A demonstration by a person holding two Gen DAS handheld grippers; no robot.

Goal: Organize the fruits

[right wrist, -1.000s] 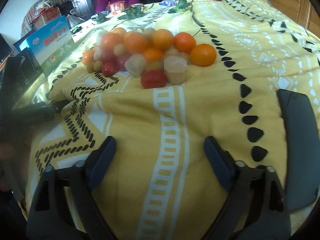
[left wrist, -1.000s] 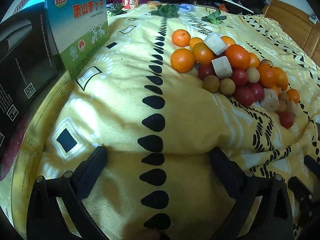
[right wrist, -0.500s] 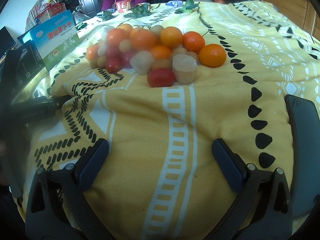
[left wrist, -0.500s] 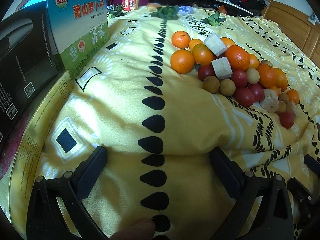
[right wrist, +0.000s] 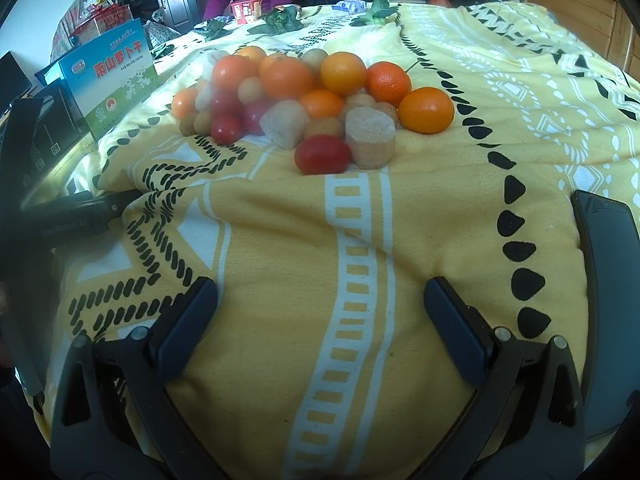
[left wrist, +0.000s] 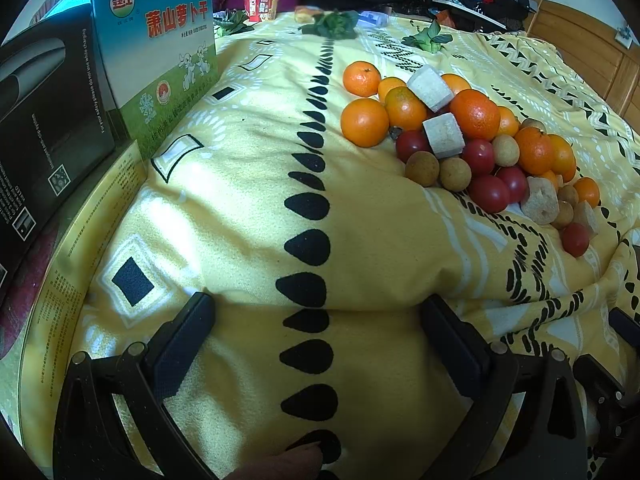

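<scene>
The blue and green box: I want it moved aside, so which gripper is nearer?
Left. The left gripper has the box close ahead-left; the right gripper sees it farther off.

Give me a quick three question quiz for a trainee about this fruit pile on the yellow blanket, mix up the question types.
1. True or false: the right gripper is holding a tomato.
2. In the right wrist view, which lies nearest the gripper: A) the red tomato, B) the blue and green box, C) the red cup?
3. Fill in: the black phone lies on the yellow ____.

Key: 1 false, both grippers open and empty, left gripper too. 2 A. 3 blanket.
</scene>
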